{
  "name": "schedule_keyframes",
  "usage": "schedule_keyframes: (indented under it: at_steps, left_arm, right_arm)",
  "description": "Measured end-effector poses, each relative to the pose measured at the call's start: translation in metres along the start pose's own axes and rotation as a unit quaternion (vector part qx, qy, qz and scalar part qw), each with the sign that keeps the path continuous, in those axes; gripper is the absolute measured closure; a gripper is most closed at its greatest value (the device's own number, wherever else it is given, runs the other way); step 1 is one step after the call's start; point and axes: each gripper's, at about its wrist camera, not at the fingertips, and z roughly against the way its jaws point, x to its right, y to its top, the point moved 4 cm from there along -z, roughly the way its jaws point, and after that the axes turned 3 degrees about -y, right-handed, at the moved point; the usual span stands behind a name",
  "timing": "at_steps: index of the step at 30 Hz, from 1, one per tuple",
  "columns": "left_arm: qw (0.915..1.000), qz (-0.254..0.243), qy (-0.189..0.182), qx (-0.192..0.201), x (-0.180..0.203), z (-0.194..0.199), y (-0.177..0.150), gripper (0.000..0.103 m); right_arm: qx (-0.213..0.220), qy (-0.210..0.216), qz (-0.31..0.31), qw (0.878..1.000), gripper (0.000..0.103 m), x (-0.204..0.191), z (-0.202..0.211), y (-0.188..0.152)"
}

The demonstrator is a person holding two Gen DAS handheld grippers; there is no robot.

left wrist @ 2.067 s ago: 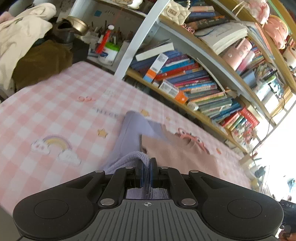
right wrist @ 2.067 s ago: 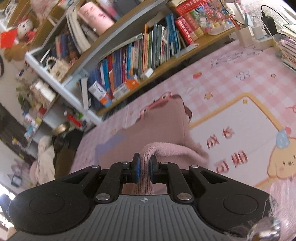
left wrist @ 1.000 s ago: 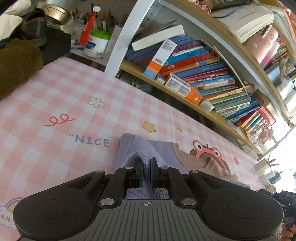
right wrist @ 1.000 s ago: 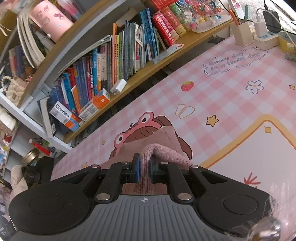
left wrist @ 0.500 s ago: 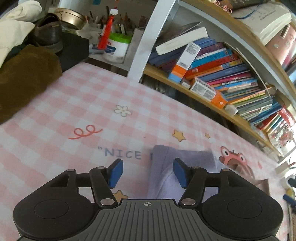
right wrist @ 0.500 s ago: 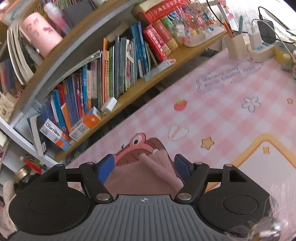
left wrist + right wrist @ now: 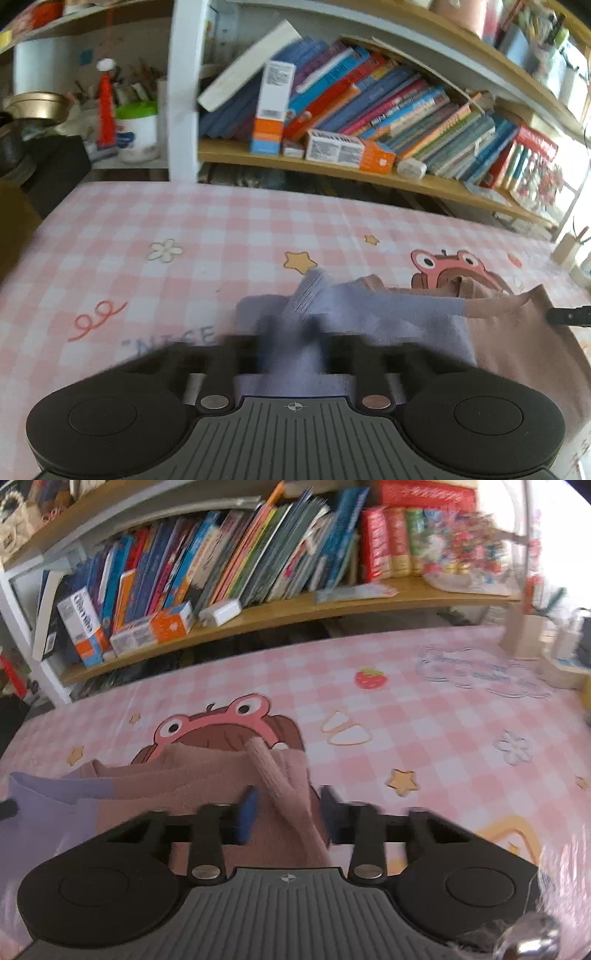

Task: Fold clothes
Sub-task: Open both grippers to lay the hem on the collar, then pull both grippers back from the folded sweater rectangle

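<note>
Sweater (image 7: pixel 207 779): lies bunched on the pink surface (image 7: pixel 424 746).
Left hand-held gripper (image 7: pixel 291 343): blurry, I cannot tell.
Right hand-held gripper (image 7: pixel 286 814): fingers apart, a sleeve between.
Folding: looks partway; it is not flat yet.

A pink checked table cover (image 7: pixel 424 738) carries 1 lilac-and-pink knit garment (image 7: pixel 192 775), lying flat.

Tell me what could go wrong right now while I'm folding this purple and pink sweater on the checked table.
1. Both tongs straddle raised cuffs: the purple cuff sits between the left tongs, the pink cuff between the right tongs. Pulling away could snag them and undo the fold.
2. The left view is blurred with motion; moving fast could drag the sweater askew on the checked table cover.
</note>
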Motion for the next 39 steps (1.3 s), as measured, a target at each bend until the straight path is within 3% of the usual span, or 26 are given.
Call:
schedule_keyframes:
  at_steps: [4,8,13,15,17,20,27,31,33,36,39]
  left_arm:
    - [0.998,0.061,-0.001,0.016,-0.019,0.006,0.007,0.099]
    - [0.9975,0.059,0.022,-0.031,-0.031,-0.023,-0.003,0.098]
    - [0.9984,0.037,0.032,-0.028,-0.028,-0.029,-0.001,0.091]
    - [0.9985,0.034,0.032,-0.029,-0.028,-0.027,0.0,0.09]
    - [0.9988,0.028,0.034,-0.02,-0.026,-0.019,0.001,0.074]
    - [0.9991,0.019,0.037,-0.006,-0.022,-0.005,0.004,0.057]
    - [0.9994,-0.004,0.033,0.008,-0.001,0.032,-0.008,0.055]
    - [0.999,-0.001,0.044,0.008,0.009,0.05,-0.02,0.047]
    - [0.9981,0.011,0.06,0.012,0.015,0.063,-0.028,0.046]
    - [0.9954,0.048,0.082,0.011,0.024,0.08,-0.045,0.035]
    - [0.9944,0.074,0.074,0.0,0.04,0.095,-0.064,0.035]
  right_arm:
    - [0.022,0.046,-0.059,0.997,0.098,0.01,0.01,0.012]
    - [-0.011,0.009,-0.056,0.998,0.098,0.015,-0.018,0.007]
    - [-0.013,-0.007,-0.052,0.999,0.094,0.014,-0.031,0.003]
    - [-0.011,-0.02,-0.042,0.999,0.081,0.012,-0.029,0.004]
    - [0.001,-0.031,-0.038,0.999,0.07,0.012,-0.021,0.005]
    - [0.014,-0.027,-0.023,0.999,0.064,0.009,-0.005,0.003]
    - [0.034,-0.019,0.015,0.999,0.061,0.0,0.03,-0.011]
    - [0.04,-0.023,0.031,0.998,0.056,-0.005,0.052,-0.028]
    - [0.043,-0.026,0.037,0.998,0.055,-0.008,0.063,-0.037]
    - [0.033,-0.036,0.035,0.998,0.055,-0.014,0.08,-0.06]
    - [0.025,-0.044,0.052,0.997,0.052,-0.023,0.095,-0.083]
